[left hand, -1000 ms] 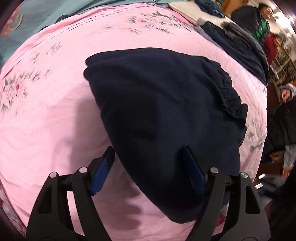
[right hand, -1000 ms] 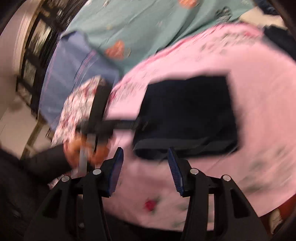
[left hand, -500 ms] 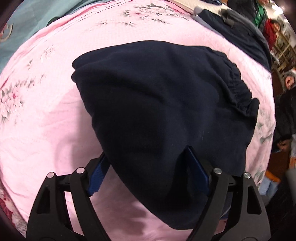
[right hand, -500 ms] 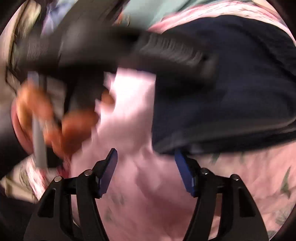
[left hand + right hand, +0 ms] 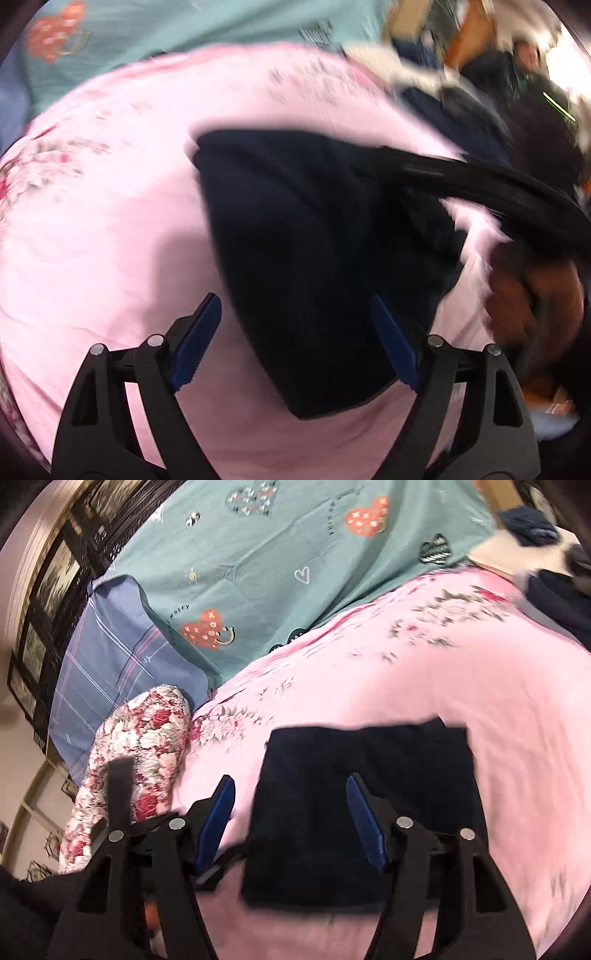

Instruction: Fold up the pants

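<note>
Folded dark navy pants (image 5: 314,258) lie flat on a pink floral bedsheet (image 5: 110,240). My left gripper (image 5: 295,343) is open and empty, hovering just above the near end of the pants. The right gripper's black body (image 5: 498,184) shows blurred at the right of the left wrist view, with the hand holding it. In the right wrist view the pants (image 5: 369,805) form a neat rectangle. My right gripper (image 5: 290,819) is open and empty above their left edge.
A teal heart-print sheet (image 5: 295,572), a blue plaid cloth (image 5: 110,664) and a red floral pillow (image 5: 140,746) lie beyond the pink sheet. Dark clothes (image 5: 561,598) are piled at the far right. People (image 5: 528,62) stand beyond the bed.
Both grippers have pulled back and up from the pants. The right wrist view swung away from the left gripper and now looks over the folded pants. Both views are motion-blurred.
</note>
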`<state>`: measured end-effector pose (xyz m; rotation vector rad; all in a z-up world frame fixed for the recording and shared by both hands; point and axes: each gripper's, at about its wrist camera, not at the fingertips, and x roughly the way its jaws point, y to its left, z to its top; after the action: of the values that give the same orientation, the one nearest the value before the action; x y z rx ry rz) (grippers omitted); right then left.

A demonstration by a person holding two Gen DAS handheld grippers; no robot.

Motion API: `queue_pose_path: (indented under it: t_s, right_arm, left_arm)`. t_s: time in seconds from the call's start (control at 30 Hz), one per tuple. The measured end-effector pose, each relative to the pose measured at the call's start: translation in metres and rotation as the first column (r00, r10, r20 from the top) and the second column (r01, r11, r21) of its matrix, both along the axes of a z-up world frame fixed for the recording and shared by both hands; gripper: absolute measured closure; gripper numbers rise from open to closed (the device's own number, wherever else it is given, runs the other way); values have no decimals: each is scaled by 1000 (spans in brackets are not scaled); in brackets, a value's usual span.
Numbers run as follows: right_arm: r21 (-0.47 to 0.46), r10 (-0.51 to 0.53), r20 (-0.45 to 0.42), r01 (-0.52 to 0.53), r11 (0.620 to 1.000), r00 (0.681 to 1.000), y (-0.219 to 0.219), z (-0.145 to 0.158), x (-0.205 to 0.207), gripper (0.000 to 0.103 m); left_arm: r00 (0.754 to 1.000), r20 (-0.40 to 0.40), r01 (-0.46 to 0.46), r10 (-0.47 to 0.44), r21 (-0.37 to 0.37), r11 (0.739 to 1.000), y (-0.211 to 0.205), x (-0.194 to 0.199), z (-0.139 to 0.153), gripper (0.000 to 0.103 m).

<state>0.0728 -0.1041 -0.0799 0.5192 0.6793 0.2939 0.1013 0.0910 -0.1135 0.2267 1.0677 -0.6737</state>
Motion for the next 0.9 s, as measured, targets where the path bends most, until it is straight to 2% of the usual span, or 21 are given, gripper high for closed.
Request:
queue_pose_path:
  t_s: [0.03,0.07,0.1,0.13,0.17,0.23,0.3,0.37,0.43,0.47,0.53,0.57,0.6,0.63,0.67,0.7,0.73,0.77,0.8,0.87,0.9]
  right_arm:
    - [-11,28,-19,-28,1000,999,2,-11,18,40]
    - [-62,33,-85,-39,997,996,5,-32,37,40]
    - [-86,20,-162,-35,996,987,-3,-56,44,45]
    - [-91,22,-220,-43,995,975,-8,-77,53,59]
    - [-124,26,-226,-56,991,974,-12,-78,55,61]
    - [-137,74,-268,-115,984,960,-7,-59,61,57]
    - [-68,136,-184,-151,986,974,-4,-26,65,57]
    - [-32,205,-112,-209,977,972,8,-4,82,56]
    - [-1,289,-122,-291,957,950,26,-4,106,56]
    - [-9,330,-161,-336,942,930,40,-16,124,56]
    - [-63,337,-288,-369,927,896,61,-50,143,56]
    - [-74,319,-365,-368,927,875,64,-72,156,54]
    - [-8,316,-418,-352,936,852,59,-93,165,55]
    - [24,322,-434,-346,938,842,51,-88,167,57]
    - [33,317,-427,-336,941,847,43,-73,161,56]
    - [43,310,-373,-317,947,875,30,-50,149,56]
    - [46,303,-319,-304,951,898,18,-32,135,51]
    - [39,283,-264,-283,958,922,3,-13,119,42]
    - [9,239,-222,-243,970,945,-17,7,96,40]
    - [-18,206,-200,-213,977,958,-40,25,60,40]
    - [-24,213,-197,-222,975,957,-49,27,39,40]
  left_arm:
    - [1000,0,2,-2,38,999,-3,-2,-15,19]
    - [1000,-15,-22,23,38,999,-4,-2,-25,17]
    - [996,-58,-64,64,4,998,4,3,-28,16]
    - [991,-95,-92,89,-31,995,11,7,-25,16]
    - [988,-110,-113,108,-46,993,13,9,-21,16]
    - [986,-105,-135,130,-37,990,14,4,-20,16]
    - [983,-107,-156,151,-45,987,15,3,-23,16]
    - [974,-135,-190,182,-53,980,16,6,-25,15]
    - [969,-133,-217,208,-52,975,19,5,-29,13]
    - [969,-108,-228,223,-38,973,19,3,-30,13]
    - [970,-104,-220,217,-12,975,16,4,-30,13]
    - [973,-87,-214,213,-13,977,16,4,-20,13]
    - [975,-59,-214,214,-4,977,16,2,-12,13]
    - [976,-9,-219,220,19,975,17,0,-1,14]
    - [974,27,-227,226,32,973,18,-2,8,14]
    - [970,52,-239,238,26,971,21,-3,18,14]
    - [965,58,-257,256,3,966,26,-4,26,14]
    - [961,55,-272,273,-16,962,29,-4,31,14]
    - [955,41,-292,294,-46,955,32,-5,36,14]
    - [956,15,-292,293,-47,955,31,-3,33,14]
    - [960,-6,-281,281,9,960,18,-2,20,14]
